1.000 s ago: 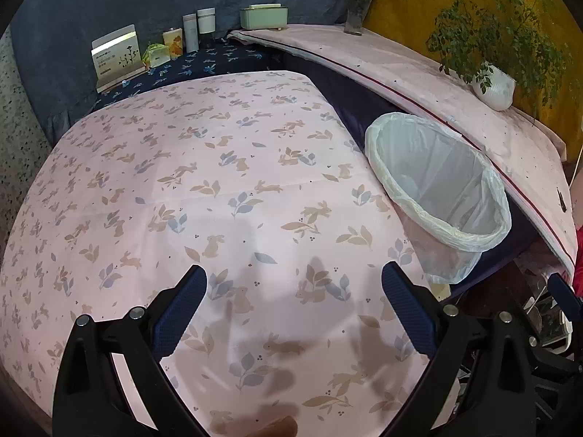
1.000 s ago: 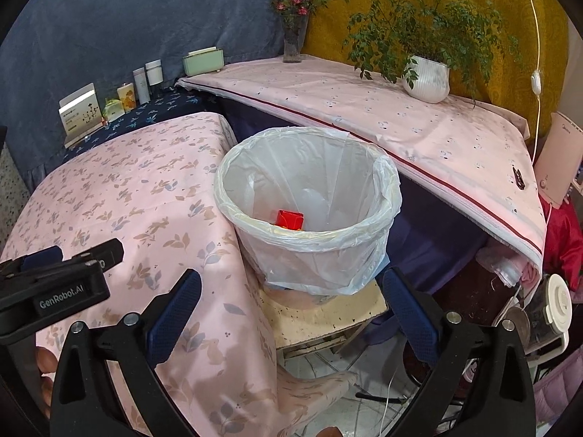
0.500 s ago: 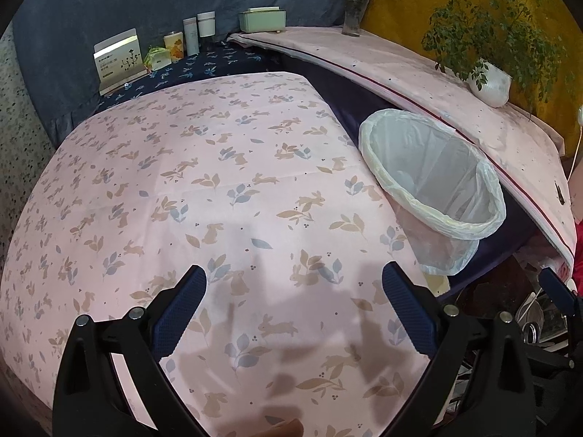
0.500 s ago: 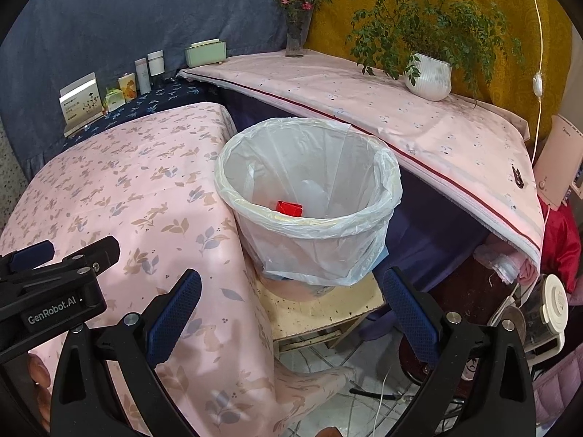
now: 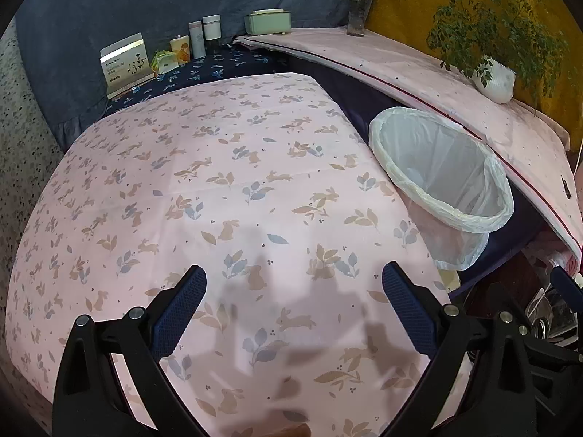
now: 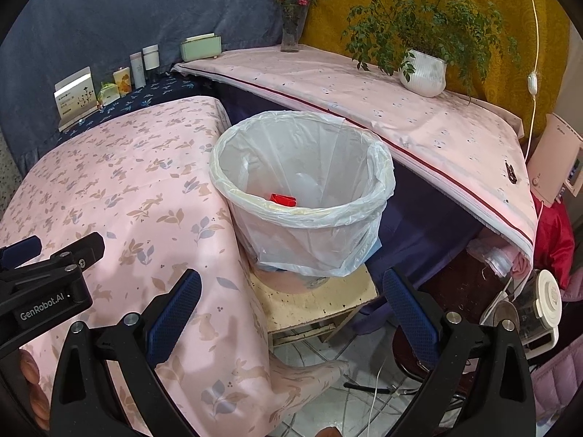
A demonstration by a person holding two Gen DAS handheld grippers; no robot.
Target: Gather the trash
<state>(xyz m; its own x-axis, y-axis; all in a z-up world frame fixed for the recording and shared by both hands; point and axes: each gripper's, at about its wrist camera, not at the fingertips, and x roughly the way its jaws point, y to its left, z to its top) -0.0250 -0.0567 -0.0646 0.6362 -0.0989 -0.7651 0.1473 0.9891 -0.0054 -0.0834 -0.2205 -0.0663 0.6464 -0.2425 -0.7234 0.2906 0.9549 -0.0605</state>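
Note:
A bin lined with a white plastic bag (image 6: 306,196) stands on a low stool beside the table; it also shows in the left wrist view (image 5: 441,178). A red piece of trash (image 6: 283,199) lies inside it. My right gripper (image 6: 291,287) is open and empty, held in front of and below the bin. My left gripper (image 5: 293,287) is open and empty above the pink rabbit-print tablecloth (image 5: 218,189). I see no trash on the cloth. The left gripper's body (image 6: 47,276) shows at the left of the right wrist view.
Small bottles and a card (image 5: 125,62) line the table's back edge. A cloth-covered shelf (image 6: 400,116) carries a potted plant (image 6: 422,73), a flower vase (image 6: 291,32) and a green box (image 6: 200,46). The stool (image 6: 317,306) and appliances (image 6: 535,309) stand on the floor at the right.
Both grippers have drawn back and risen a little; the bin looks slightly smaller and farther in both views. Both stay open and empty.

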